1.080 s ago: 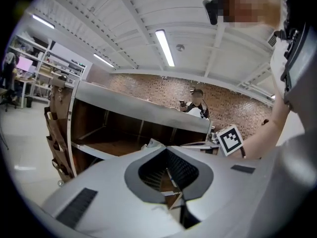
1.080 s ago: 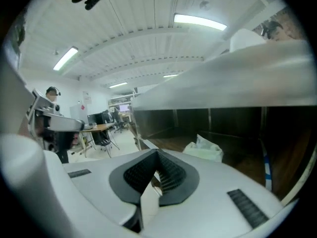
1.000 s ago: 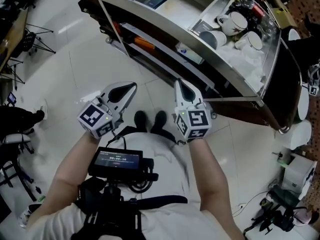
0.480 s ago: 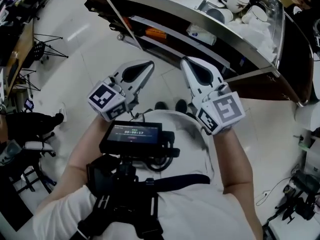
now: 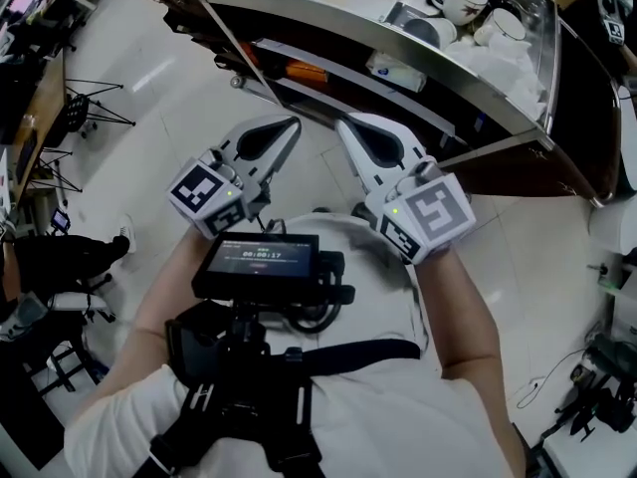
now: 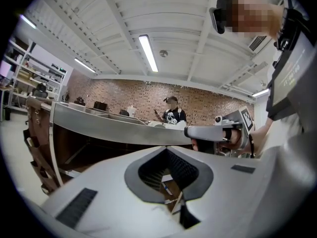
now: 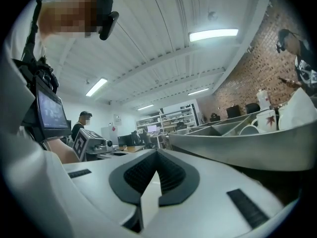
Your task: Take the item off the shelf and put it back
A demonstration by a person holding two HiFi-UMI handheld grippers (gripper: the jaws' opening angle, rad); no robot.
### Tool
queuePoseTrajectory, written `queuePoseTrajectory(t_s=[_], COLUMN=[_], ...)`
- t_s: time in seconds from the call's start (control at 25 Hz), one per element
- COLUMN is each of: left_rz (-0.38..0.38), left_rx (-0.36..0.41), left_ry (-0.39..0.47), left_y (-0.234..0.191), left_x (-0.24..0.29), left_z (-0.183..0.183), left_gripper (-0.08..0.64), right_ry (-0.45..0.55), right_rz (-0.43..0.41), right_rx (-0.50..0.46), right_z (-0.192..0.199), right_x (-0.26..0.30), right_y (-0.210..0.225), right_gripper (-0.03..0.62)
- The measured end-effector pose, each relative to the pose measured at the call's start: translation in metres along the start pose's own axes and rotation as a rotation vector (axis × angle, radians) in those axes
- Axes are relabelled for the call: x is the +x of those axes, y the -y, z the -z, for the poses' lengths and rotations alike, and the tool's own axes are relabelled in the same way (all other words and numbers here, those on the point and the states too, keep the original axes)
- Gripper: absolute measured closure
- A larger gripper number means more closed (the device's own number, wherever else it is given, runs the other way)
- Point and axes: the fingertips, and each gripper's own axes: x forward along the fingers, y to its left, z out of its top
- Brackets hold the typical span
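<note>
the left gripper (image 5: 293,125) hovers in front of the shelf unit (image 5: 328,18), its jaws pressed together with nothing between them. beyond it an orange item (image 5: 307,70) lies on the lower shelf, untouched. the right gripper (image 5: 346,127), just beside the left, is likewise closed and empty. further right on that shelf sits a white packet (image 5: 396,68). mugs (image 5: 466,0) crowd the top tray. which of these is the task's item i cannot tell.

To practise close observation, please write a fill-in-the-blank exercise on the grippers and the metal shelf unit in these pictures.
The left gripper and right gripper both have their jaws ___. The white cups sit in the shelf unit's ___ tray. The object on a lower shelf is coloured ___.
Missing words: shut; top; orange.
</note>
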Motion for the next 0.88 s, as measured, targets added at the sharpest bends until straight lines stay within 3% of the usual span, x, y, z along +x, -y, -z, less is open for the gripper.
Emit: queuePoseTrajectory(t_s=[0.36,0.88], left_rz=[0.015,0.007], left_rx=[0.006,0.002], left_ry=[-0.026,-0.023], left_y=[-0.003,-0.003], left_x=[0.041,0.042], left_z=[0.006,0.001], left_gripper=[0.554,0.554], right_ry=[0.005,0.002], right_rz=[-0.020,-0.026], right_rx=[-0.012,0.030], right_z=[0.004,0.004], right_x=[-0.005,-0.003], right_y=[0.031,0.034], right_gripper=[0.592,0.592])
